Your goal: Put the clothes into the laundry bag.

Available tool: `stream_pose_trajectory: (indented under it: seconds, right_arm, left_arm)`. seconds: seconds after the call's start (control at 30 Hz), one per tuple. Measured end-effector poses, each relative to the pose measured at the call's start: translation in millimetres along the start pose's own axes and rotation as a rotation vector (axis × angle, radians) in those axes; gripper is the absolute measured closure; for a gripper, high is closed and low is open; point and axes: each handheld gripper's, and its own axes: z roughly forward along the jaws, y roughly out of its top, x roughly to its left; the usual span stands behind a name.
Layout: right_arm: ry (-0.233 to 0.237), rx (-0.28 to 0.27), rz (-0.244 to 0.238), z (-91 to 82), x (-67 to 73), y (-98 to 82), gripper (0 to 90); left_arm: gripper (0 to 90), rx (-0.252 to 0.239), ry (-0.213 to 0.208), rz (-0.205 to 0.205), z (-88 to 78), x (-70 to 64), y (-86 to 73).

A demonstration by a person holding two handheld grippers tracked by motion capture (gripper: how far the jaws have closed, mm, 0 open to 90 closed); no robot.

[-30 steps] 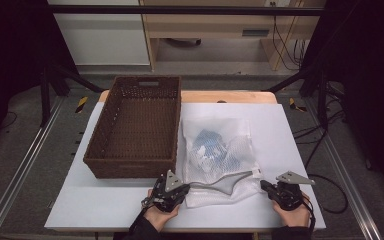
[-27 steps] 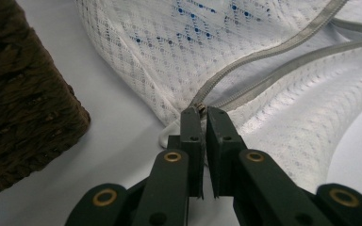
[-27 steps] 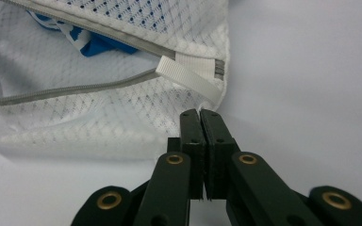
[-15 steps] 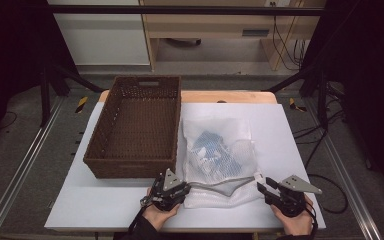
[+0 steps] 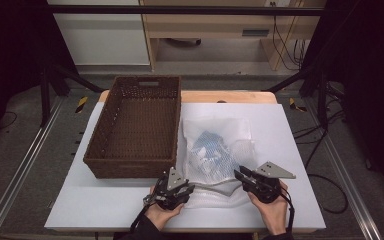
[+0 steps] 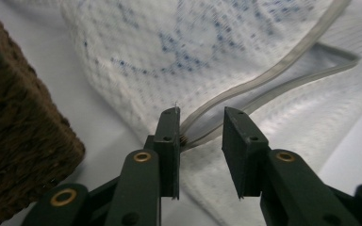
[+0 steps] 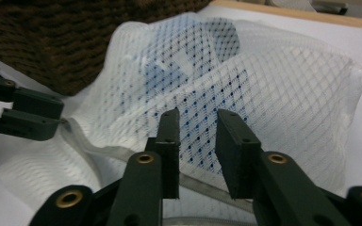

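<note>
A white mesh bag (image 5: 215, 150) with a blue item (image 7: 184, 52) inside lies on the white table, right of the brown wicker basket (image 5: 130, 165). My left gripper (image 5: 188, 189) sits at the bag's near left corner. Its jaws have just been opening and stand apart, and the grey zipper band (image 6: 273, 75) ends against the inner face of the left jaw (image 6: 200, 117). My right gripper (image 5: 241, 176) is at the bag's near right edge. Its jaws (image 7: 198, 117) have just been closing but stand apart, with mesh (image 7: 287, 94) showing in the gap and no pad pressing on it.
The basket (image 6: 19, 117) is empty and close on the left of the left gripper. The table's wooden far edge (image 5: 230, 96) lies beyond the bag. In the right gripper view the left gripper (image 7: 59, 115) points in from the left.
My right gripper has moved left and a little up, onto the bag's near right edge. Both pairs of jaws stand wider than one second ago. The left hand has stayed put.
</note>
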Motion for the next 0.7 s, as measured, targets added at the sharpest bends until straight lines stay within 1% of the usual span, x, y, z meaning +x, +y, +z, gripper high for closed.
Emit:
stream_pose_trajectory:
  seconds: [0.03, 0.07, 0.13, 0.17, 0.2, 0.23, 0.27, 0.3, 0.33, 0.37, 0.4, 0.43, 0.47, 0.5, 0.53, 0.57, 0.63, 0.67, 0.7]
  right_arm:
    - [-0.014, 0.021, -0.007, 5.3, -0.7, -1.4, 75.7]
    - [-0.037, 0.059, -0.012, 10.6, -2.0, -4.4, 76.3]
    - [-0.088, 0.119, -0.021, 17.9, -7.5, -13.3, 77.8]
    - [-0.113, 0.152, -0.016, 20.2, -12.2, -18.0, 78.4]
    - [-0.130, 0.176, 0.004, 21.5, -16.6, -22.7, 79.2]
    - [-0.149, 0.198, 0.016, 22.0, -20.5, -26.7, 79.4]
    - [-0.170, 0.208, 0.007, 22.5, -24.0, -30.4, 80.0]
    - [-0.174, 0.203, 0.014, 20.8, -27.0, -31.8, 79.7]
    - [-0.171, 0.200, 0.018, 18.9, -29.2, -32.2, 79.6]
    - [-0.180, 0.208, 0.026, 17.0, -29.5, -32.2, 79.3]
    - [-0.178, 0.205, 0.019, 15.3, -31.9, -32.9, 79.2]
    - [-0.170, 0.203, 0.040, 13.4, -33.0, -33.5, 79.2]
    - [-0.173, 0.200, 0.037, 12.2, -34.9, -34.8, 79.2]
    - [-0.178, 0.197, 0.037, 11.1, -36.5, -35.9, 79.7]
    - [-0.169, 0.193, 0.049, 9.9, -37.9, -36.7, 79.9]
    - [-0.175, 0.191, 0.048, 9.4, -39.3, -37.9, 80.3]
    - [-0.167, 0.187, 0.051, 8.2, -40.3, -38.5, 81.0]
    - [-0.164, 0.185, 0.050, 7.7, -41.1, -39.0, 81.0]
    - [-0.169, 0.182, 0.046, 7.4, -41.6, -39.5, 81.0]
  left_arm:
    - [70.8, 0.001, -0.005, -0.002, 0.4, 1.8, -1.0]
    - [71.2, 0.011, -0.001, -0.005, 0.7, 2.7, -1.7]
    - [72.2, 0.014, 0.012, 0.004, 1.5, 3.6, -3.8]
    - [72.5, 0.026, 0.017, 0.004, 2.3, 4.3, -4.7]
    - [72.6, 0.033, 0.017, 0.004, 3.2, 5.3, -5.7]
    - [72.8, 0.030, 0.016, 0.003, 3.3, 6.1, -6.5]
    - [72.8, 0.032, 0.015, 0.000, 2.7, 6.4, -6.3]
    - [72.2, 0.026, 0.012, -0.002, 1.4, 6.5, -5.8]
    - [71.8, 0.004, 0.002, -0.003, -0.1, 6.1, -5.1]
    - [71.4, -0.016, -0.001, 0.004, -1.8, 5.3, -3.6]
    - [71.1, -0.034, -0.004, 0.007, -3.1, 4.1, -1.3]
    - [70.4, -0.055, -0.011, 0.010, -3.7, 3.1, 1.0]
    - [69.3, -0.070, -0.018, 0.023, -3.2, 2.2, 2.7]
    - [68.4, -0.062, -0.015, 0.029, -1.4, 1.6, 3.5]
    - [68.6, -0.045, -0.016, 0.030, 1.3, 2.1, 2.8]
    - [69.4, -0.028, -0.009, 0.032, 3.9, 3.1, 1.2]
    - [71.8, -0.004, -0.001, 0.020, 6.3, 6.4, -1.4]
    - [72.3, -0.001, 0.002, 0.015, 6.5, 8.2, -1.5]
    - [72.7, -0.001, 0.000, 0.007, 6.2, 9.6, -1.4]
